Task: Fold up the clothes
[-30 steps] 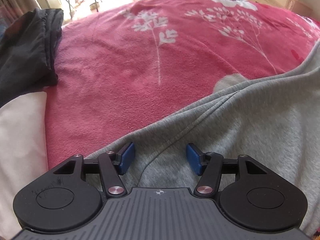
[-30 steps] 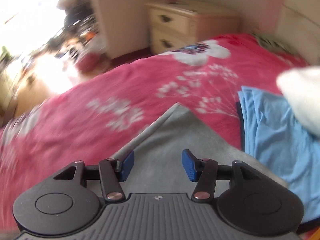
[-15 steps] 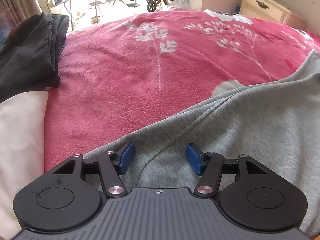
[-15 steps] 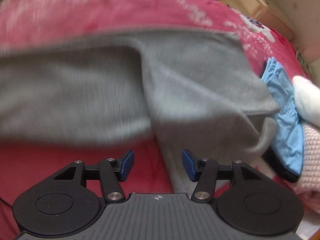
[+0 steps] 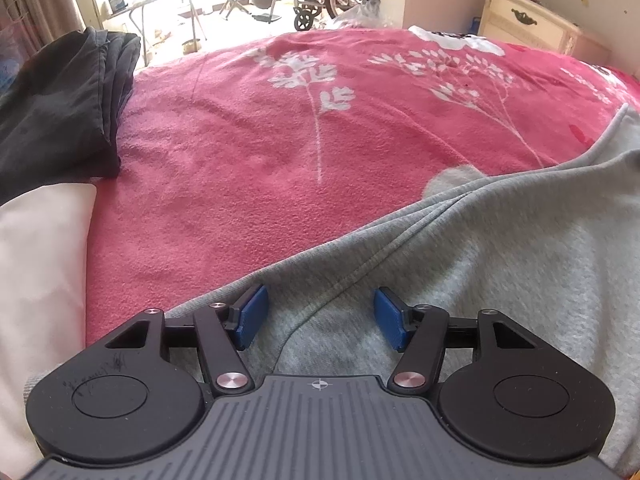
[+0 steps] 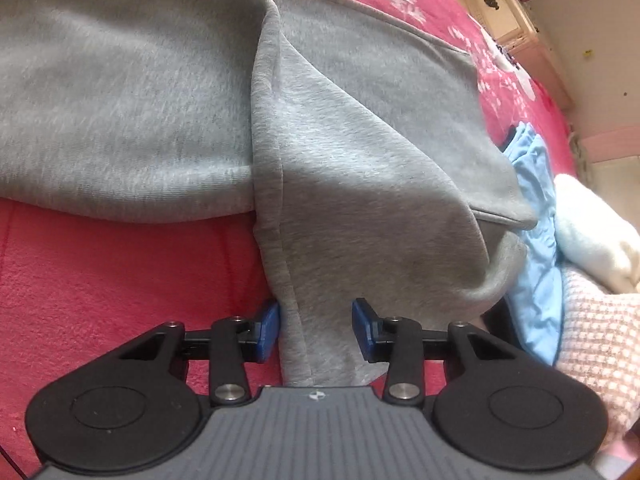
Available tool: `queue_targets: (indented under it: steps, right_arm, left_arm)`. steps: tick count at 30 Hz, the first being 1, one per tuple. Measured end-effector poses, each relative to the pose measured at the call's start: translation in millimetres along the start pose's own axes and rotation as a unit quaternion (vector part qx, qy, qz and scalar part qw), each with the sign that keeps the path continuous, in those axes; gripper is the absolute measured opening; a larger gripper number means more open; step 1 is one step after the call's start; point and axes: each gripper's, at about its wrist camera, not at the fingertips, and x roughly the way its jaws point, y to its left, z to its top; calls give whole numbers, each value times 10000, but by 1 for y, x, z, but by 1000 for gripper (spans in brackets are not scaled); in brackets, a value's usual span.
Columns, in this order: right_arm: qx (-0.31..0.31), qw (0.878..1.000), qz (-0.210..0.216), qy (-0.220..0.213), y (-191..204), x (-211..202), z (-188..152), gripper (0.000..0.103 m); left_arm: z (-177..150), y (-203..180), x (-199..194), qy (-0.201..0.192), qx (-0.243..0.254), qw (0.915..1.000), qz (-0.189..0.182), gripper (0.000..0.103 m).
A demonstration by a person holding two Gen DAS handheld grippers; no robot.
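A grey sweatshirt (image 5: 500,264) lies spread on the red floral blanket (image 5: 280,140). My left gripper (image 5: 320,318) hovers open over its near edge, blue pads apart, with grey cloth below them. In the right wrist view the grey sweatshirt (image 6: 160,92) fills the upper frame, and a long grey part, seemingly a sleeve (image 6: 332,208), runs down toward the camera. My right gripper (image 6: 316,330) is open with the end of that part lying between its pads, the left pad touching the seam.
Folded dark clothes (image 5: 56,108) and a pale cream cloth (image 5: 36,264) lie at the left. A folded light blue garment (image 6: 538,240), a white cloth (image 6: 592,228) and a pink checked cloth (image 6: 600,340) sit at the right. A cream dresser (image 5: 528,24) stands beyond the bed.
The right gripper has swung down from looking across the bed to the sweatshirt's sleeve-like part, which now lies between its open pads. The left gripper has tilted up slightly and stayed open.
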Motion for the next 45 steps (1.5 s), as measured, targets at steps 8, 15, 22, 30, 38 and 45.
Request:
queue_targets:
  steps: [8,15,22,30,38,45]
  right_arm:
    - [-182,9997,-147,-105,1,4,-2,34]
    - [46,9959,-774,-473,-33,-13,9,9]
    - [358,9822,-1517,-1052,-82,-39,27,9]
    - [431,9687,-2019,-1381,-129,-48,59,8]
    - [349,9591,-2284,-1634,-157,-45,100,8]
    - [211,9634,-2182,-1544,-168,-25,144,8]
  left_arm:
    - [0,-1,0,-27,-10,10000,25,60]
    - [-1,-1,0,-63,-13,10000,32,60]
    - [-2,-1,0,-94,-16,9999,35,61]
    - [-1,-2,0,-95,-5,9999,71,61]
    - [0,-2,0,-61,-74,9999,120,61]
    - [0,-2,0,-37,-103,9999,134,61]
